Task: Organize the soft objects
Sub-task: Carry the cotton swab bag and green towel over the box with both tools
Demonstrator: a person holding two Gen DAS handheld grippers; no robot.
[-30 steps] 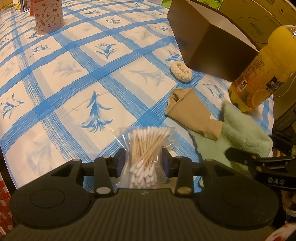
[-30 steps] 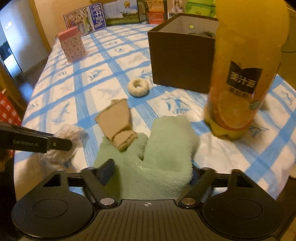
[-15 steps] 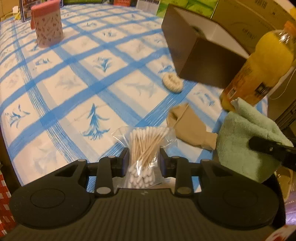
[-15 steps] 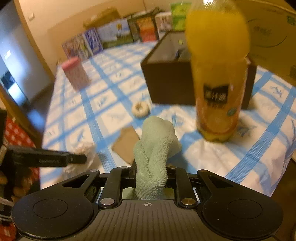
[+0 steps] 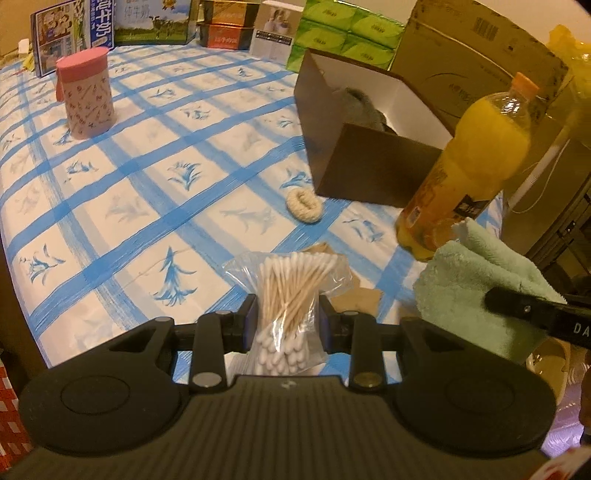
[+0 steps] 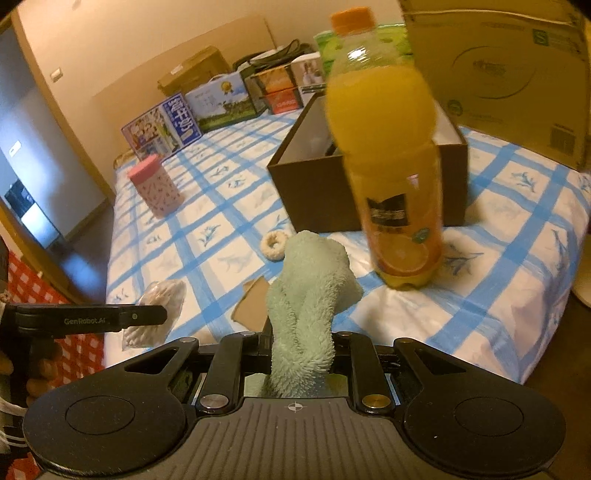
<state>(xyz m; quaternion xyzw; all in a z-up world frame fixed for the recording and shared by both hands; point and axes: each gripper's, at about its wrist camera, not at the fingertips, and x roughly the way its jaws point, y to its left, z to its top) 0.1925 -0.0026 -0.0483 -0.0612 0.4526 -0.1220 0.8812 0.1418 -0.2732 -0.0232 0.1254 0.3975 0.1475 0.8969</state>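
My left gripper (image 5: 286, 317) is shut on a clear bag of cotton swabs (image 5: 291, 288), held above the blue-checked tablecloth (image 5: 147, 206). A fluffy green towel (image 6: 310, 295) hangs bunched upward in my right gripper (image 6: 301, 343), which is shut on it and off the table. The same towel (image 5: 476, 280) shows at the right of the left wrist view. A cream scrunchie (image 5: 303, 201) and a tan sock (image 6: 251, 304) lie on the cloth. Behind them stands an open brown box (image 5: 369, 173) with something grey and soft (image 5: 362, 107) inside.
A tall orange juice bottle (image 6: 391, 166) stands right in front of the box, close to the towel. A pink-lidded canister (image 5: 86, 96) sits far left. Cartons and tissue packs (image 5: 332, 33) line the back edge. The table's near edge drops off below both grippers.
My right gripper went from open around the towel to shut on it and lifted it. The left gripper rose with the swab bag. Both views now look from higher up.
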